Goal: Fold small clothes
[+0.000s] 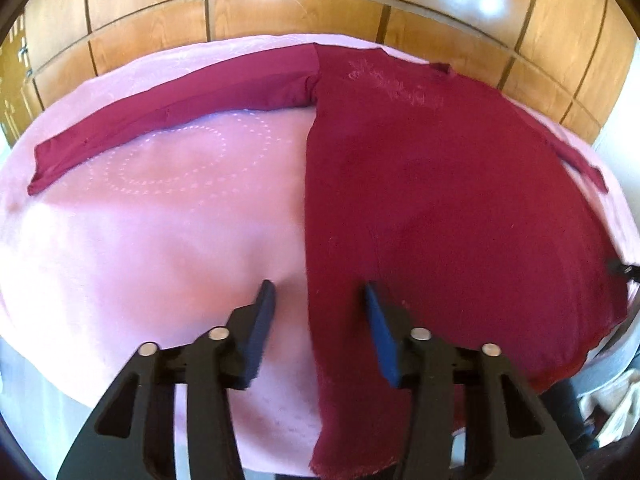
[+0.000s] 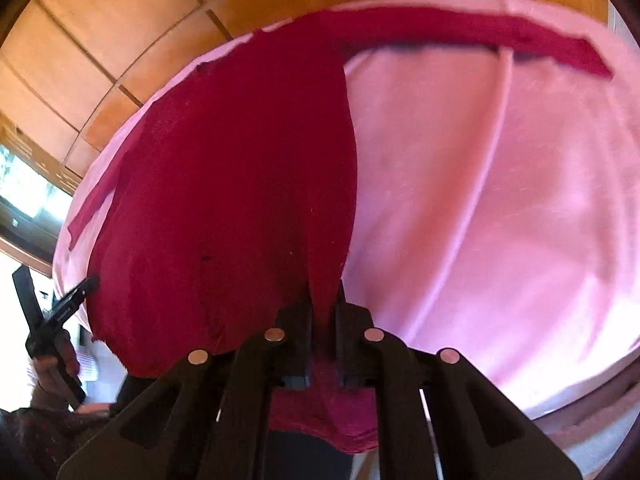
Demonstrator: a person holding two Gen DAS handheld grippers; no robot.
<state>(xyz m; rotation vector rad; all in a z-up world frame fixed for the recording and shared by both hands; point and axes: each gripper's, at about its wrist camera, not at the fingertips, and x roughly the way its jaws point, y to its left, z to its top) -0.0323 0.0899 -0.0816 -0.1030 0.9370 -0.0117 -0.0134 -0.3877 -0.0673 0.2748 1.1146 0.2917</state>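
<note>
A maroon long-sleeved shirt (image 1: pixel 440 200) lies spread flat on a pink cloth (image 1: pixel 160 240) that covers the table. One sleeve (image 1: pixel 180 108) stretches out to the left. My left gripper (image 1: pixel 318 300) is open low over the near hem, its two fingers straddling the shirt's side edge without pinching it. In the right wrist view the shirt (image 2: pixel 240 160) fills the middle. My right gripper (image 2: pixel 322 312) is shut on its near hem corner, and bunched fabric (image 2: pixel 324 416) hangs below the fingers. The other sleeve (image 2: pixel 520 36) lies along the far edge.
Wooden wall panels (image 1: pixel 280 8) stand right behind the table. The pink cloth (image 2: pixel 500 200) drops off at the near edge. A hand (image 2: pixel 52 364) holding the left gripper shows at the left of the right wrist view. A bright window (image 2: pixel 28 196) is far left.
</note>
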